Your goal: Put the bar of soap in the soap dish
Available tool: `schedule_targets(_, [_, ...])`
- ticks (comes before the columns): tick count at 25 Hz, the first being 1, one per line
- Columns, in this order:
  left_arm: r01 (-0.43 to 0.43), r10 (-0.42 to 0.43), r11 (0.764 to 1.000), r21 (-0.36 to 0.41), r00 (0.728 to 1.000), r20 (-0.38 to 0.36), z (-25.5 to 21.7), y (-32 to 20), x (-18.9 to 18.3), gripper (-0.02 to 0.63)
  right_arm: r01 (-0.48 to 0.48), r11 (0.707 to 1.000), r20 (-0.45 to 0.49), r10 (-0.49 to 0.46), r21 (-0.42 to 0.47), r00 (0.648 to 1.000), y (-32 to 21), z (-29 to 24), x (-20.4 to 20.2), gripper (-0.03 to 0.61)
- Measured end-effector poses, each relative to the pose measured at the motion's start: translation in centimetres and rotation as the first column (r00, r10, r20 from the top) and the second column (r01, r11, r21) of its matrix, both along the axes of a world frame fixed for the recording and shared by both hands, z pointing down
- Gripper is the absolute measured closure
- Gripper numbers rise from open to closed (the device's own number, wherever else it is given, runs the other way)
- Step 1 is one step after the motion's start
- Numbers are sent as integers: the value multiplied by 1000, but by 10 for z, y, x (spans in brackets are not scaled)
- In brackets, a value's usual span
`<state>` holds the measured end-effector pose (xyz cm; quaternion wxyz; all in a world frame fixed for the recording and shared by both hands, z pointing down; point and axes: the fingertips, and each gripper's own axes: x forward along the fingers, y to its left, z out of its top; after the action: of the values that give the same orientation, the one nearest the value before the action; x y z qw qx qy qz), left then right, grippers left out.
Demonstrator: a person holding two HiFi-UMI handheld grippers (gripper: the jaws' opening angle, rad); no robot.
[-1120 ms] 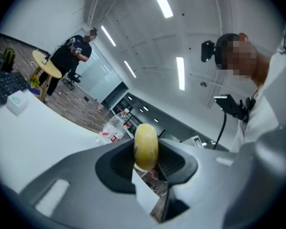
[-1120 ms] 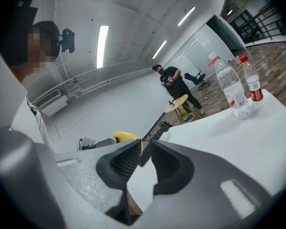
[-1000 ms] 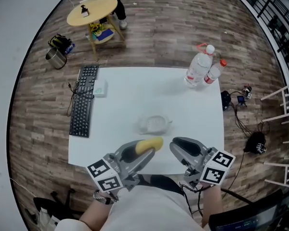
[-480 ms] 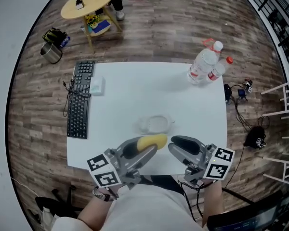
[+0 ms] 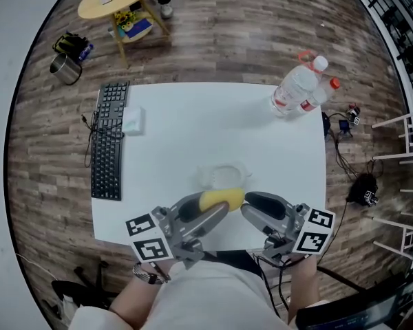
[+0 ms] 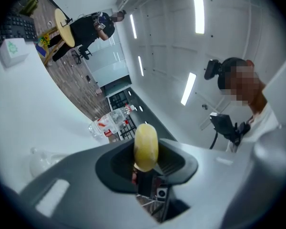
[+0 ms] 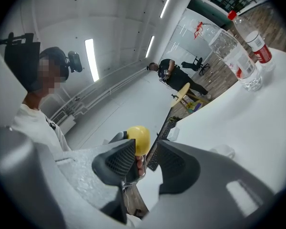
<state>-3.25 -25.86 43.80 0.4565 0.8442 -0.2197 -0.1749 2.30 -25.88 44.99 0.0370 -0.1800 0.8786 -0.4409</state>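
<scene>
Now bar of soap (image 5: 222, 198): yellow, smooth, rounded oval, in left gripper (image 5: 218, 210).

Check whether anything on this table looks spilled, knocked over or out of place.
Nothing stands out. The bottles stand at the far right corner, the soap dish sits empty in the middle, and the keyboard lies flat along the table's left edge.

Bright, even ceiling-strip light — strong fisheye warp, dark corners, near parts blurred.
</scene>
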Motion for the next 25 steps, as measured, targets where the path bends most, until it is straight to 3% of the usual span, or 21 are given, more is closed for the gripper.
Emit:
schedule_targets(7, [-52,52,998,-37,999,-14,7,0,6,485,28,999,81,-27,-15,996,3,1,-1,445])
schedule_targets(14, [-172,171,983,-68,985,-27,17,11,19,485,88,996,100,-86,-18,991,13,9,-3,445])
schedule_targets(25, [-237,240,966,-101,971,15,40,11,18,483,150,975,77,-139,-164,987,15,35,-8,443])
